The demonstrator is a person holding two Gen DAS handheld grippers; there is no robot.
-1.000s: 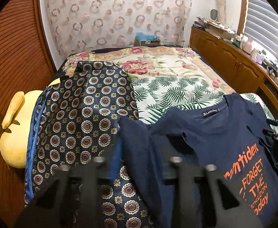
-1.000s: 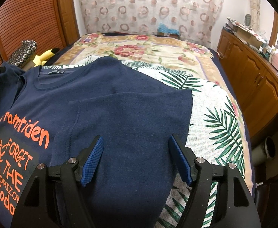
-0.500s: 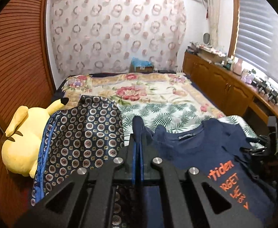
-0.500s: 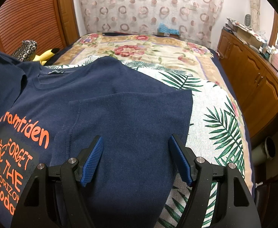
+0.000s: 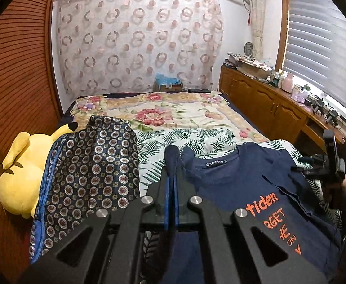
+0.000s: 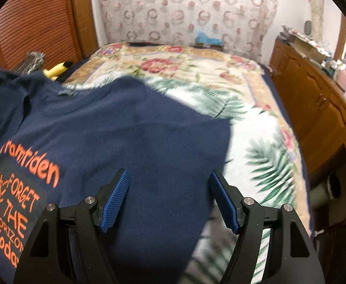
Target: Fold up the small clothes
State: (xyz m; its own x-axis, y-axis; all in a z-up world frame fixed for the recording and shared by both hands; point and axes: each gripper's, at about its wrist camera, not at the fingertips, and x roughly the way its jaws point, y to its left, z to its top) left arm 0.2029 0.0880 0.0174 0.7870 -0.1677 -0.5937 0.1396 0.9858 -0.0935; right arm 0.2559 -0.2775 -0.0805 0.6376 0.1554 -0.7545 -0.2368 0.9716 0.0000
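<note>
Here, the bed (image 5: 173,118) fills the room's middle, its palm-leaf sheet (image 6: 263,156) at the near end. On that sheet lies the navy T-shirt (image 6: 130,142), orange lettering up, right sleeve folded inward. Left of it rests a patterned blue garment (image 5: 90,165), partly covering a yellow plush toy (image 5: 19,172). The left gripper (image 5: 171,179) is closed on the shirt's lifted left sleeve (image 5: 171,156). The right gripper (image 6: 168,198) hovers open above the folded sleeve.

Navy T-shirt (image 6: 130,137) with orange lettering, spread on bed, one sleeve folded inward
</note>
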